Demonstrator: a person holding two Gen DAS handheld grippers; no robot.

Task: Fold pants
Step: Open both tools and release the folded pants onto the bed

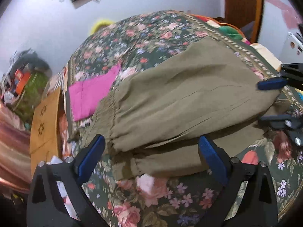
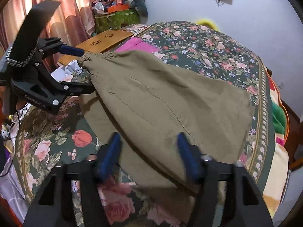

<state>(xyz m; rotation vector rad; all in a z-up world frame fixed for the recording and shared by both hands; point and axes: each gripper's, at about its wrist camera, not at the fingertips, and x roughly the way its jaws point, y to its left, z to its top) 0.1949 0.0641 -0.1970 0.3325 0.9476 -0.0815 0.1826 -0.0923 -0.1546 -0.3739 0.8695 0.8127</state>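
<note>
Both the left tongs (image 1: 151, 158) and right tongs (image 2: 149, 151) sit spread wide, gripping nothing, since the olive pants (image 1: 180, 98) already lie folded on the bed (image 1: 151, 198).

We see the olive-brown pants (image 1: 180, 94) spread across the middle of the left wrist frame, folded over so an upper layer lies on a lower one showing along the bottom edge. The gathered elastic waistband (image 2: 94, 56) sits at upper left of the right wrist frame. The fabric is lightly creased.
</note>
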